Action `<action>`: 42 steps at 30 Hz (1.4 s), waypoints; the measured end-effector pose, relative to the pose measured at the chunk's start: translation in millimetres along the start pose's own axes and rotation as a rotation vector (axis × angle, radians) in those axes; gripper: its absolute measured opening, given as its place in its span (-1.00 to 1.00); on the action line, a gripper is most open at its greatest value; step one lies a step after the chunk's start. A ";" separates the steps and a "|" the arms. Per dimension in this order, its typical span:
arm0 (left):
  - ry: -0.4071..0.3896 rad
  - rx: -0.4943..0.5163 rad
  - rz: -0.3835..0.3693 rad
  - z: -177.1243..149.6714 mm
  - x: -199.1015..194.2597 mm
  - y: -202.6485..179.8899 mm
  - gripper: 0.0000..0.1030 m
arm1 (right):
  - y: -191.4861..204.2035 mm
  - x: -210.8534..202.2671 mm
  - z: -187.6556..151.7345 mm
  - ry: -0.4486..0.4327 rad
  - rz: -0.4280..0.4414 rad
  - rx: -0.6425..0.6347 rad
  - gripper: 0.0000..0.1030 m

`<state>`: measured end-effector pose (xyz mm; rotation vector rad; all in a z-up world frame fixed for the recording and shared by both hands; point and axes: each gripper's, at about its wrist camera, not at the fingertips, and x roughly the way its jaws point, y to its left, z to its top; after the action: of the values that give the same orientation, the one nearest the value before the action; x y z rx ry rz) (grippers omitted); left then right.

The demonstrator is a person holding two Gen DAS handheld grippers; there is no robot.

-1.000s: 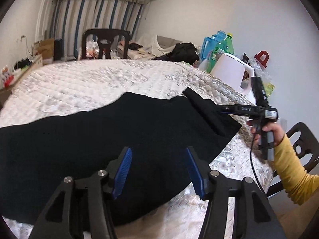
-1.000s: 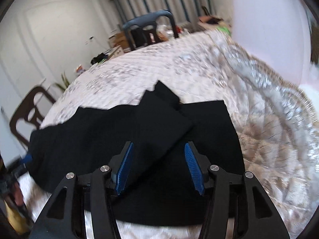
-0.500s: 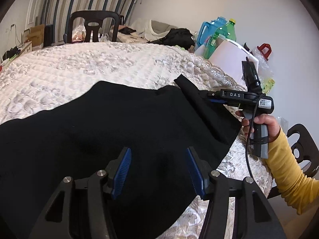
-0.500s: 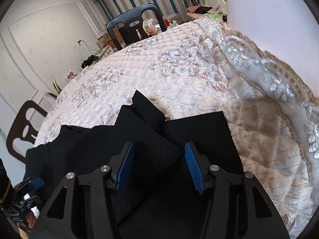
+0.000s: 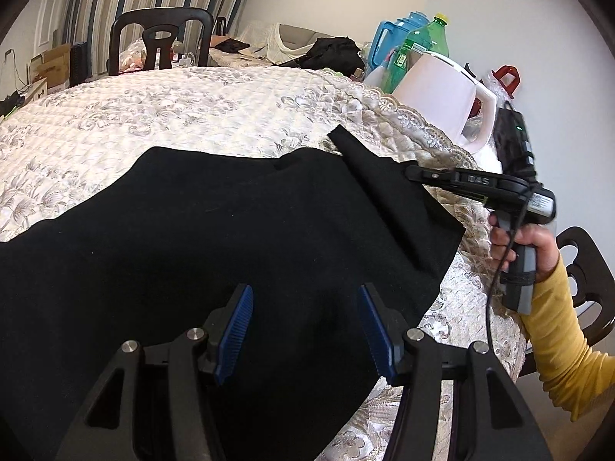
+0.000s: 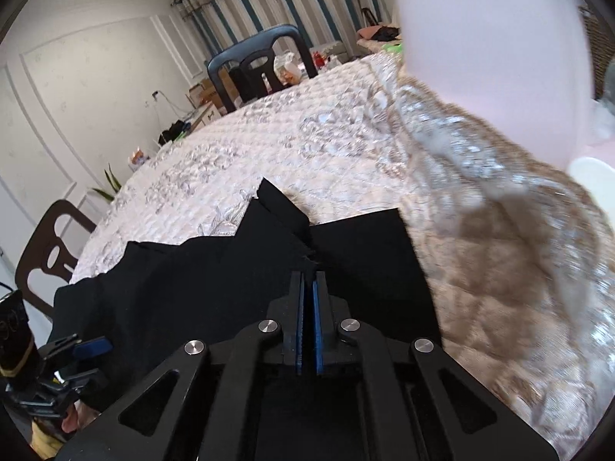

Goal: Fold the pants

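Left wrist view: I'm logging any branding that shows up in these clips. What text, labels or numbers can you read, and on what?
"DAS": white letters on the black arm of the right claw, which is shut on the black pants.
White sticker on that claw's body: print too small to read.
Label on the green bottle: too small to read.
Cardboard boxes at left: markings unreadable.
Right wrist view: nothing legible.

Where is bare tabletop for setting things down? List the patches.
Free: the cream quilted tablecloth beyond the black pants, up to the dark plastic chair. Crowded: the far-right corner, where white kettle, green bottle and blue jug stand; the pants cover the near side.
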<state>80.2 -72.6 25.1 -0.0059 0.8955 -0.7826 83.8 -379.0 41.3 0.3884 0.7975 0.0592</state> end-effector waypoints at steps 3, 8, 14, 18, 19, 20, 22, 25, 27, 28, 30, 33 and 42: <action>0.001 -0.007 -0.007 1.9 1.9 0.2 0.15 | -4.3 -18.0 -4.5 -0.041 -0.008 0.022 -0.94; 0.002 -0.005 -0.015 5.5 5.7 -5.0 0.15 | -7.6 -42.2 -19.3 -0.072 -0.054 0.043 -0.94; 0.021 0.007 -0.027 5.8 13.0 -12.9 0.16 | -22.8 -53.9 -38.3 -0.066 -0.111 0.109 -0.94; 0.032 0.018 -0.026 5.0 16.7 -17.3 0.16 | -31.0 -57.1 -48.7 -0.054 -0.118 0.137 -0.94; 0.033 0.020 -0.027 4.9 16.8 -17.9 0.16 | -31.9 -58.2 -50.5 -0.054 -0.117 0.141 -0.94; 0.036 0.020 -0.028 5.2 17.2 -18.6 0.16 | -33.2 -58.7 -52.8 -0.051 -0.119 0.147 -0.94; 0.040 0.021 -0.030 4.4 17.7 -20.1 0.17 | -35.3 -57.9 -56.8 -0.036 -0.135 0.153 -0.94; 0.047 0.028 -0.039 2.4 17.1 -23.9 0.23 | -34.6 -57.7 -60.9 -0.033 -0.161 0.140 -0.94; 0.055 0.041 -0.048 1.0 16.9 -27.4 0.24 | -33.5 -57.8 -61.8 -0.031 -0.163 0.137 -0.94; 0.059 0.049 -0.050 0.5 17.0 -29.5 0.24 | -32.6 -59.8 -62.2 -0.035 -0.171 0.131 -0.94; 0.064 0.063 -0.052 0.4 17.3 -32.9 0.24 | -31.7 -64.5 -63.2 -0.046 -0.185 0.127 -0.94; 0.070 0.064 -0.058 2.7 18.8 -34.7 0.24 | -32.7 -75.4 -63.6 -0.074 -0.215 0.135 -0.94; 0.068 0.070 -0.065 13.2 22.7 -40.8 0.32 | -30.4 -79.9 -62.9 -0.091 -0.231 0.084 -0.37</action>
<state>73.1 -120.2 30.7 0.0541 0.9354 -0.8790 -19.4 -403.0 45.3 0.3735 0.7516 -0.2069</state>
